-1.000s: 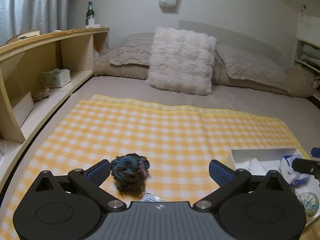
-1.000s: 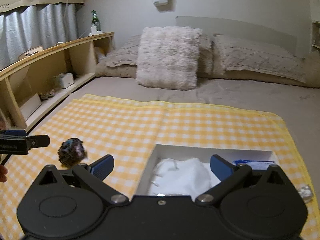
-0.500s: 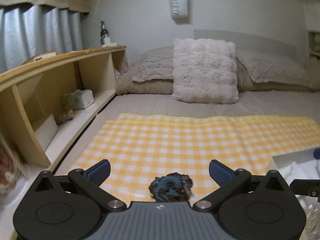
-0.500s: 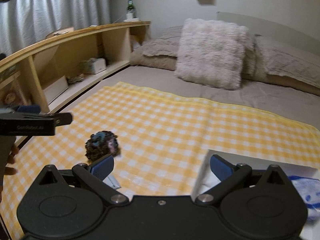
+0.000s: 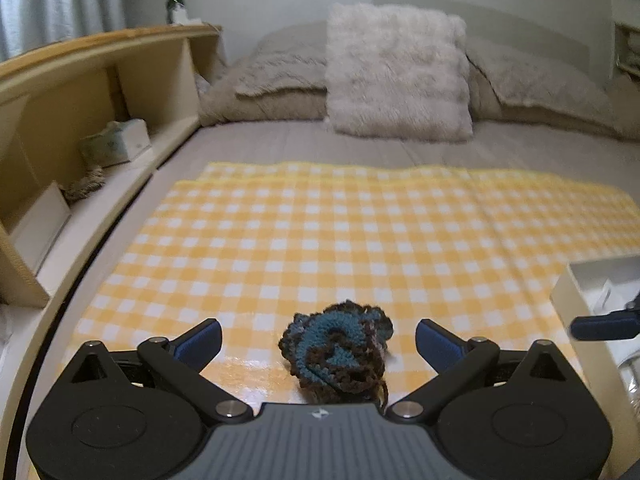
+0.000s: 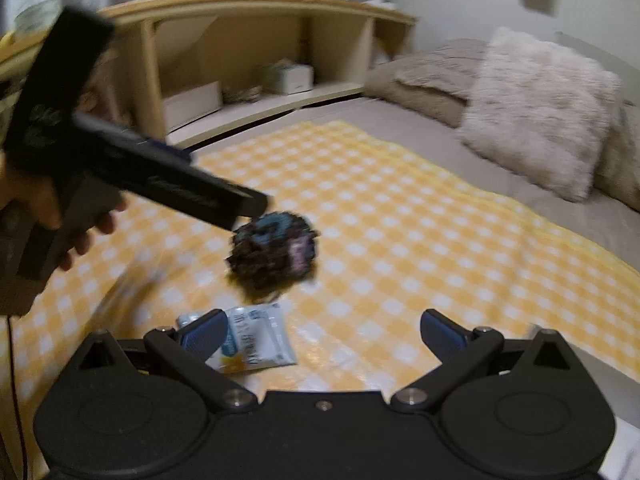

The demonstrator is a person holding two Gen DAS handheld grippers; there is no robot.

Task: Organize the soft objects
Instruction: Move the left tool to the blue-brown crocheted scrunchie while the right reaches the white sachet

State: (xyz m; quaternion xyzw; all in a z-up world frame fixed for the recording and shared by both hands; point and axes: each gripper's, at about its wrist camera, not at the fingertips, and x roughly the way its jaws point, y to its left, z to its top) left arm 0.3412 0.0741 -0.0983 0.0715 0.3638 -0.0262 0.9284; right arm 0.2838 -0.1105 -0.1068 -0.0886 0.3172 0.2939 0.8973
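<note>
Crocheted scrunchie (image 5: 338,350): dark brown yarn with teal center, pinkish patch on one side, bunched into a ruffled lump, loose thread hanging. Sits on yellow-white checkered cloth (image 5: 360,236), near its front edge. Right-wrist view blurred.

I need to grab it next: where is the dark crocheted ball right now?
The crocheted ball lies on the yellow checked cloth, centred between the open left gripper fingers; in the right wrist view it sits just beyond a small white packet.
</note>
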